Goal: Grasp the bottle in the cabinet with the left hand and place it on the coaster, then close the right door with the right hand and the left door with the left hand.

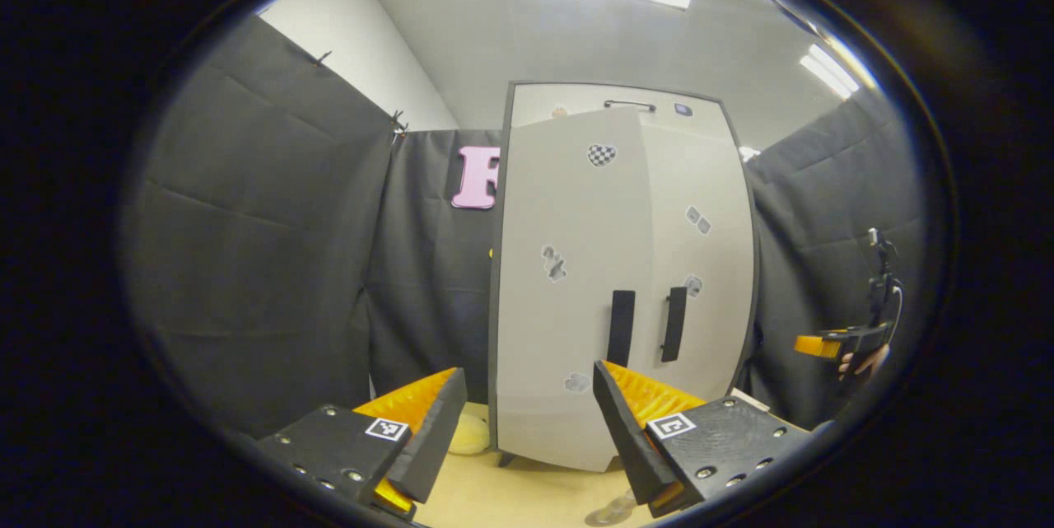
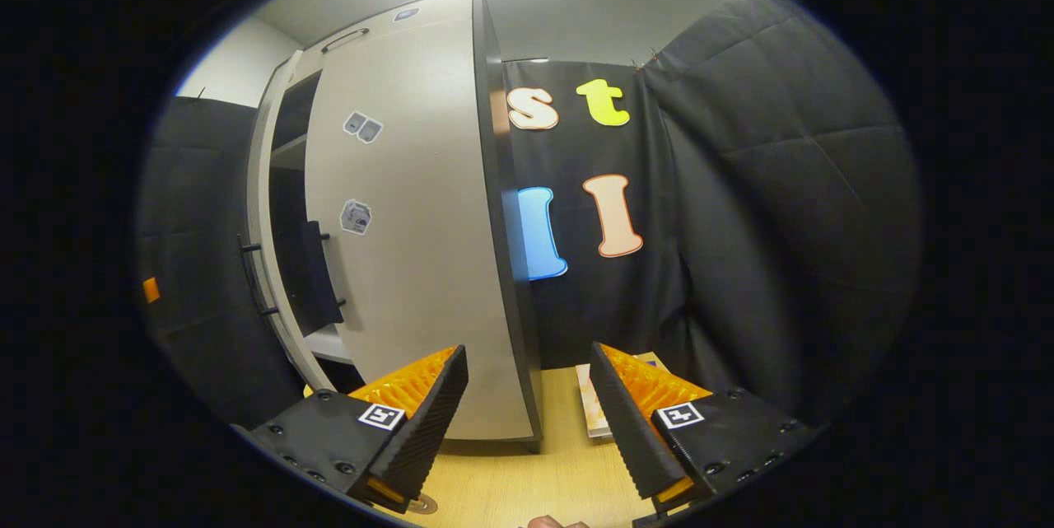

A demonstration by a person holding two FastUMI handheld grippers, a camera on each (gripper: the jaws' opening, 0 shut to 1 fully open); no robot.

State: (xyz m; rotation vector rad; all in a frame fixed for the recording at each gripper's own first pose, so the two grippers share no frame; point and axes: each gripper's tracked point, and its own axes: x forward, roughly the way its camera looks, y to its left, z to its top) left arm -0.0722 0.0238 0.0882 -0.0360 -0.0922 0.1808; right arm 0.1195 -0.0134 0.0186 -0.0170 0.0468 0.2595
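**Left door nearly home, both tongs wide and empty**

Here in the left gripper view, the left gripper (image 1: 523,421) is spread wide with nothing between its fingers, facing the white cabinet (image 1: 617,281) head-on across the wooden table (image 1: 527,499). The left door (image 1: 568,289) stands just ajar, its free edge swung out in front of the right door (image 1: 700,264), which sits flush in the frame. The two dark handles (image 1: 622,329) run side by side near the middle seam. At the bottom edge, low between the fingers, there's a clear rounded shape (image 1: 613,510) on the table; it may be the bottle on its coaster, but I cannot tell for sure. Far right, a hand (image 1: 865,362) holds the other gripper off by the dark curtain wall (image 1: 263,264).

Over to the right gripper view: the right gripper (image 2: 527,421) is also gaping, holding nothing, hovering above the table by the cabinet's right corner. The right door lies closed, and past it a dark gap shows shelves behind the left door's edge. A flat pale card (image 2: 594,408) lies on the table beside the cabinet's foot.
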